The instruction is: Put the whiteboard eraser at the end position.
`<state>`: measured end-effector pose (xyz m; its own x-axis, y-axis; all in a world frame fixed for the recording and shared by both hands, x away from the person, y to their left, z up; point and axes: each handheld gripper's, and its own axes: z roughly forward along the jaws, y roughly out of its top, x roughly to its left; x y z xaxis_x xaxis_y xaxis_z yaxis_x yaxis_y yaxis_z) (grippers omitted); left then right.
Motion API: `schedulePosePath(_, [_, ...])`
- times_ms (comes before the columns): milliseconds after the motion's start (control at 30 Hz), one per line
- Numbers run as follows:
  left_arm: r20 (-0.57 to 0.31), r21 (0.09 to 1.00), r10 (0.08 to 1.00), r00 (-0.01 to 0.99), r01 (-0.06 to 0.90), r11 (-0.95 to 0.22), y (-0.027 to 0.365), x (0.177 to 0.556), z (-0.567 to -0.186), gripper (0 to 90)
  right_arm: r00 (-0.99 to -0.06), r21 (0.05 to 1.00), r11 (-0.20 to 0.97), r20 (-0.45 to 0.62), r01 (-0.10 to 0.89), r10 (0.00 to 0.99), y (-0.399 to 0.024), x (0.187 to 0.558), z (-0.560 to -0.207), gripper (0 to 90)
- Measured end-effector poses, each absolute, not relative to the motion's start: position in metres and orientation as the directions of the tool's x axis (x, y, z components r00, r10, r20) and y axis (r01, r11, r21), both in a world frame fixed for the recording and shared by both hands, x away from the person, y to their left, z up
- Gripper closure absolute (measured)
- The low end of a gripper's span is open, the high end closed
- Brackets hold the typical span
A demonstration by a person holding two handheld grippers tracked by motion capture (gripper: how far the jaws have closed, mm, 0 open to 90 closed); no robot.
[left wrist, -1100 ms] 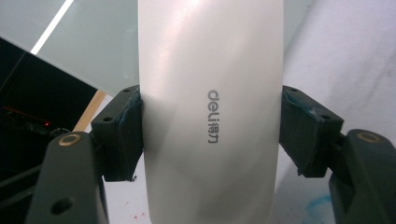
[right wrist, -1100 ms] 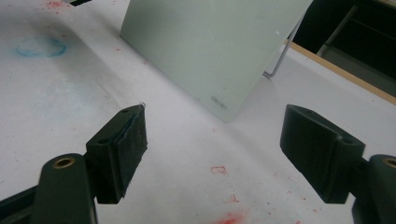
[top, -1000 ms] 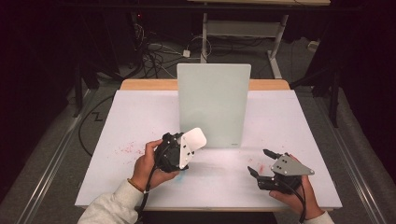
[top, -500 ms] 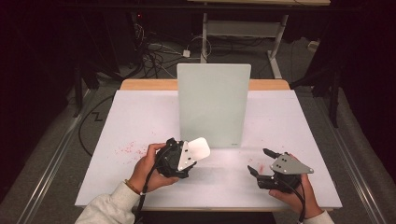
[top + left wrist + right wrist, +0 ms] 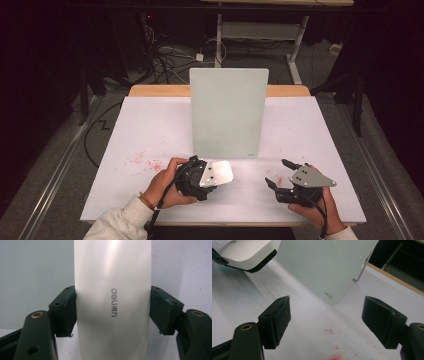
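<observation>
While the left gripper pinches a smooth white plastic block with a dark underside, apparently a board eraser, between both pads just in front of the upright pale green glass board, the right gripper rests spread and empty over the white tabletop beside red marker smudges.

I see a glossy white plastic eraser, a smooth frosted glass-like board, matt white table sheet, wooden edge.
</observation>
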<state>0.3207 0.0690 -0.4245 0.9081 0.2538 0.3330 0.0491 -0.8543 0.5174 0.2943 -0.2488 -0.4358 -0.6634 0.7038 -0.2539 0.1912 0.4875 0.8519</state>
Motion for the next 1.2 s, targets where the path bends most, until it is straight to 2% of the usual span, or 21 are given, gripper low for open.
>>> schedulePosePath(267, [0.258,0.485,0.178,0.950,0.033,-0.874,0.050,0.325,-0.433,28.9,-0.667,0.849,0.491,-0.251,0.197,0.702,-0.248,0.294,-0.437,23.9])
schedulePosePath(633, [0.234,0.464,0.123,0.965,0.000,-0.886,0.030,0.329,-0.447,28.6,-0.672,0.844,0.499,-0.253,0.199,0.696,-0.248,0.292,-0.439,24.0])
schedulePosePath(767, [0.217,0.566,0.174,0.961,0.021,-0.824,0.034,0.329,-0.439,24.9,-0.674,0.842,0.500,-0.251,0.202,0.695,-0.247,0.292,-0.440,24.0])
schedulePosePath(900, [0.234,0.620,0.213,0.949,0.023,-0.784,0.043,0.328,-0.430,21.2,-0.673,0.844,0.498,-0.252,0.199,0.696,-0.247,0.291,-0.439,24.0])
schedulePosePath(933, [0.246,0.628,0.224,0.943,0.021,-0.778,0.045,0.327,-0.428,21.0,-0.673,0.844,0.499,-0.254,0.197,0.694,-0.248,0.291,-0.439,24.0])
schedulePosePath(1033, [0.356,0.636,0.278,0.892,-0.014,-0.771,0.053,0.323,-0.425,19.4,-0.679,0.852,0.481,-0.230,0.206,0.698,-0.248,0.291,-0.437,24.0])
schedulePosePath(1200, [0.392,0.697,0.375,0.840,-0.005,-0.717,0.075,0.323,-0.416,19.5,-0.669,0.856,0.481,-0.247,0.188,0.701,-0.248,0.288,-0.434,24.0])
